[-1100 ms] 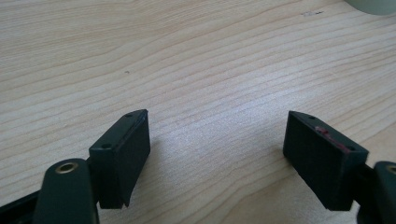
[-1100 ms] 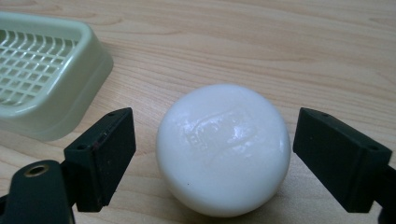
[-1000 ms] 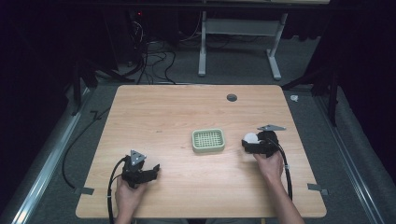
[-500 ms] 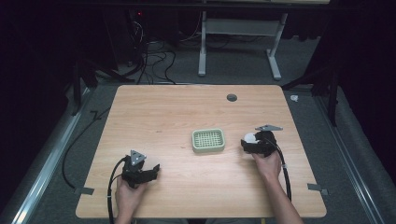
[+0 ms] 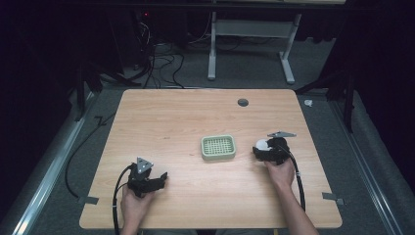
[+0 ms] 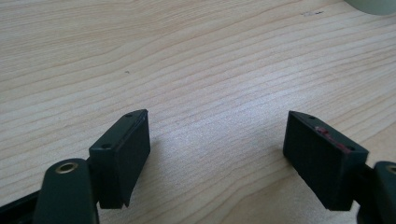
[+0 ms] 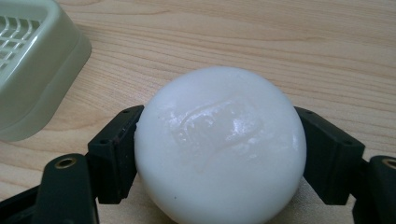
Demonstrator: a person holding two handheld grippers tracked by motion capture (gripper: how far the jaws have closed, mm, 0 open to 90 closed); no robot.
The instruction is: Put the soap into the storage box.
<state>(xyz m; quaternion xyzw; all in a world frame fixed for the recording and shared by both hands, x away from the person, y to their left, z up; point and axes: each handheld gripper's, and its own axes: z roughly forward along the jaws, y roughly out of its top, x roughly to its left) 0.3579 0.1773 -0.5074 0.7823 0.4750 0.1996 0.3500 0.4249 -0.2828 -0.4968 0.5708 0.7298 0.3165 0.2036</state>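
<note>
wooden table (image 5: 195,117): white soap (image 7: 219,149) clamped in right gripper (image 7: 219,154), beside green tray (image 7: 32,70).

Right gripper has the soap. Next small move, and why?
Probably lift and carry the white soap bar left over the green slotted dish. The right gripper is clamped on it just right of the dish, which is empty; the left gripper is open, idle.

Green soap dish (image 5: 218,147) sole obstacle standing mid-table (image 5: 186,117). Bare wood behind dish up to small dark grommet hole (image 5: 242,102). Wide open stretch left of dish; left gripper (image 5: 159,179) sits well apart from it, jaws spread over bare wood. Right of dish, narrow gap, then right gripper (image 5: 257,150) clamping white soap bar (image 7: 219,144).
</note>
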